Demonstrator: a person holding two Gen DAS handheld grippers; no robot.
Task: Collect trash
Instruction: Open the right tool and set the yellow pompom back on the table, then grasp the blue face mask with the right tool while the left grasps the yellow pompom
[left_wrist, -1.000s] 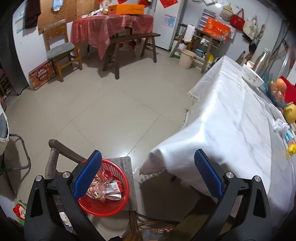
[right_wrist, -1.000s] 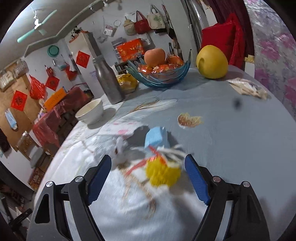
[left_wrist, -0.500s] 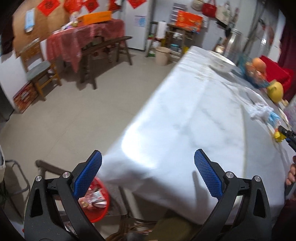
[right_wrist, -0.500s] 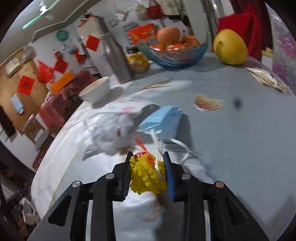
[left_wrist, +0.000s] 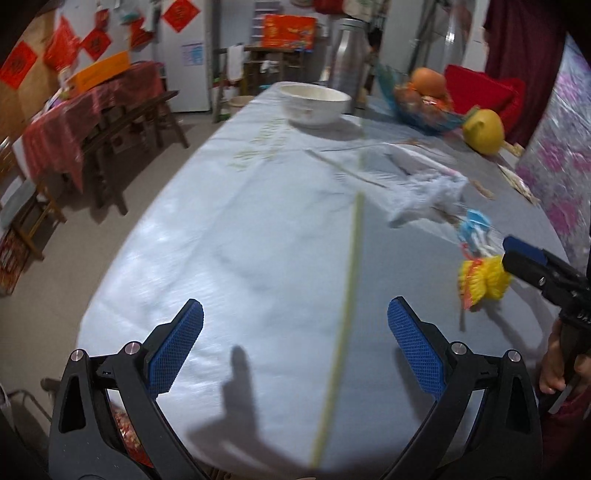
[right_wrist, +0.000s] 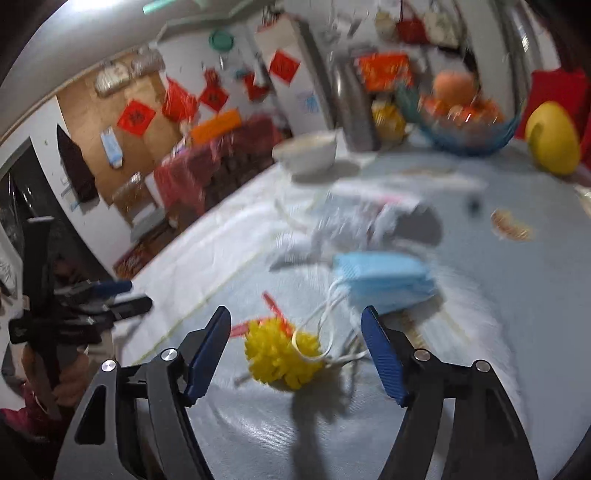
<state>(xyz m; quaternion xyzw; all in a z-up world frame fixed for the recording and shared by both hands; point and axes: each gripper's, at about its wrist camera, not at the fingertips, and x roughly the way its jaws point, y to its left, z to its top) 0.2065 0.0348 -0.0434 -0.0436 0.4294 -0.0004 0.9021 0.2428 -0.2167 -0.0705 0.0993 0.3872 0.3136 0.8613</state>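
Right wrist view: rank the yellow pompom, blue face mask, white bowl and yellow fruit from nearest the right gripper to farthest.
1. Yellow pompom, between the open right gripper fingers.
2. Blue face mask, just beyond, right.
3. White bowl, far centre.
4. Yellow fruit, far right; close to the bowl's rank.

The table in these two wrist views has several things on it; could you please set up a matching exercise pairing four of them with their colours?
Things:
1. pompom
2. face mask
3. bowl
4. crumpled tissue

Colours:
A. light blue
B. cream with a white inside
C. yellow
D. pale whitish grey

Pairs: 1-C, 2-A, 3-B, 4-D
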